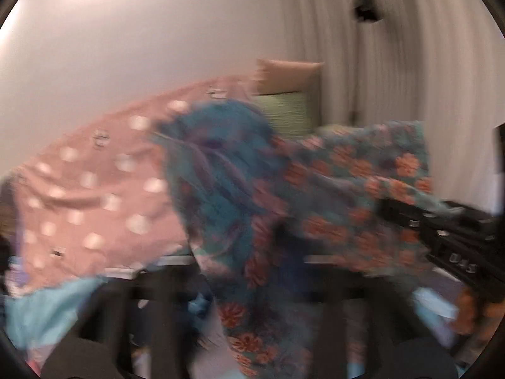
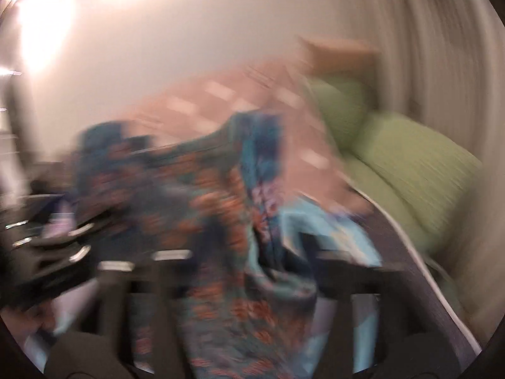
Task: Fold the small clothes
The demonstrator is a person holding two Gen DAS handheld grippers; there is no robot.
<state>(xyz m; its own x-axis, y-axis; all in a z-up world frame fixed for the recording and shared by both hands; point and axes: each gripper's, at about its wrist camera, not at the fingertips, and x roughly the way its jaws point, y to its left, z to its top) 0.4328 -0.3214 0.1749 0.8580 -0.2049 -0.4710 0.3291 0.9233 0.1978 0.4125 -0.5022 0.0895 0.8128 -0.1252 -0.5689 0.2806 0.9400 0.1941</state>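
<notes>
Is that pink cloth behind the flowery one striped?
No, the pink cloth shows pale round dots, not stripes, in the left wrist view, behind the teal floral garment.

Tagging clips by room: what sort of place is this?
Probably a bedroom: green pillows against a wooden headboard, beside a pale curtain, with a pink polka-dot cloth and the floral garment between.

A plain pale wall fills the room's far side, bright light glaring high on it. Right of that wall hang pleated off-white curtains. Below the curtains lie 2 ribbed green pillows, a tan cushion behind them.
</notes>
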